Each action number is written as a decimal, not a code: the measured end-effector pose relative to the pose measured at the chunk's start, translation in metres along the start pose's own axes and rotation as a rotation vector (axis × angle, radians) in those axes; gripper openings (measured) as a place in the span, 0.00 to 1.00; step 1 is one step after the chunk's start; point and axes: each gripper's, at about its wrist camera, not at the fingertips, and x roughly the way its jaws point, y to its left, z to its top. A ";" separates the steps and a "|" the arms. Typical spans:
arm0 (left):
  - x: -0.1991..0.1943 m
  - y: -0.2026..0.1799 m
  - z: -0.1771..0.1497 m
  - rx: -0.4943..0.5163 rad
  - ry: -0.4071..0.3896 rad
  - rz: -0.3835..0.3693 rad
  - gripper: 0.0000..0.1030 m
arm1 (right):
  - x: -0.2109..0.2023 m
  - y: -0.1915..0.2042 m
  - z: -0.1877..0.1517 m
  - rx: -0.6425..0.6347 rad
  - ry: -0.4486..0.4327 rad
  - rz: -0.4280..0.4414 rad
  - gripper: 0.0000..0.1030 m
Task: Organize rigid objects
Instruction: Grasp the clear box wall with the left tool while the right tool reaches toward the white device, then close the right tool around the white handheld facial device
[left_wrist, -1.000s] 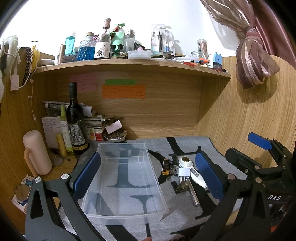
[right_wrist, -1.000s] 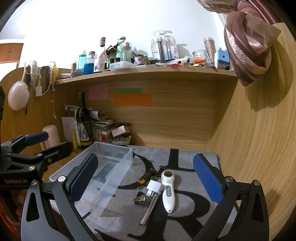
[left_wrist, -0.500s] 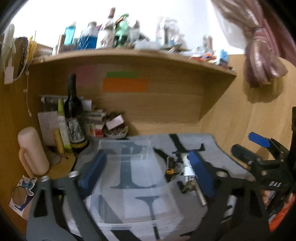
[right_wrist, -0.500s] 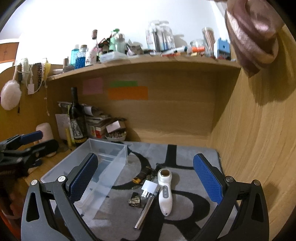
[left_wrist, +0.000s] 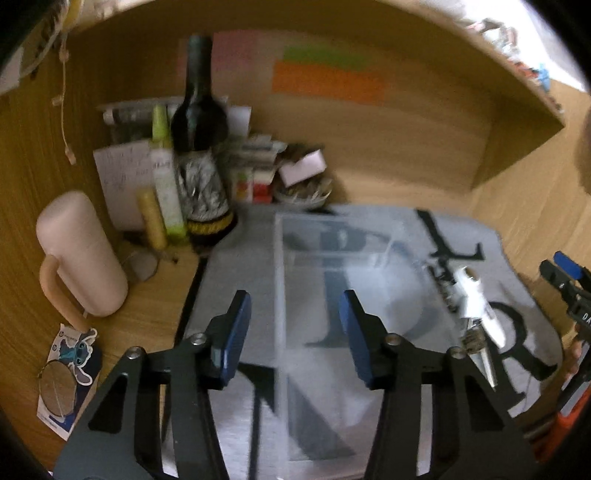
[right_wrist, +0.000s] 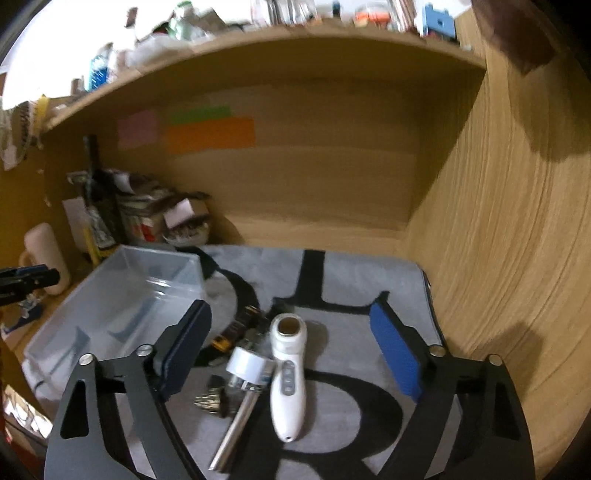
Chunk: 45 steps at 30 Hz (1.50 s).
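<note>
A clear plastic bin (left_wrist: 369, 251) stands on the grey mat. My left gripper (left_wrist: 294, 306) hovers over its left wall (left_wrist: 279, 280), one blue pad on each side; its jaws are closing and do not touch the wall. Right of the bin lie a white handheld device (right_wrist: 288, 380), a white plug (right_wrist: 249, 365), a metal rod (right_wrist: 236, 424), a small dark-gold piece (right_wrist: 212, 402) and a black-and-yellow item (right_wrist: 236, 328). My right gripper (right_wrist: 291, 310) is low over this pile with its jaws closing. The white device lies between the pads, untouched.
A wine bottle (left_wrist: 199, 147), tubes, papers and a small bowl (left_wrist: 303, 192) crowd the back left corner. A pink mug-like flask (left_wrist: 81, 258) stands left of the mat. A wooden side wall (right_wrist: 498, 258) rises close on the right, and a shelf hangs overhead.
Both grippers moved forward and down. The left jaws narrowed a lot and now straddle the bin's left wall. The right jaws narrowed a little around the white device.
</note>
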 end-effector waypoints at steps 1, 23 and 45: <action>0.004 0.003 0.000 -0.002 0.019 -0.002 0.47 | 0.006 -0.003 0.000 -0.001 0.016 -0.005 0.78; 0.067 0.002 -0.006 0.073 0.228 -0.039 0.11 | 0.093 -0.020 -0.041 0.006 0.364 0.039 0.60; 0.070 0.006 -0.006 0.089 0.225 -0.054 0.10 | 0.127 0.007 -0.035 -0.079 0.396 0.075 0.33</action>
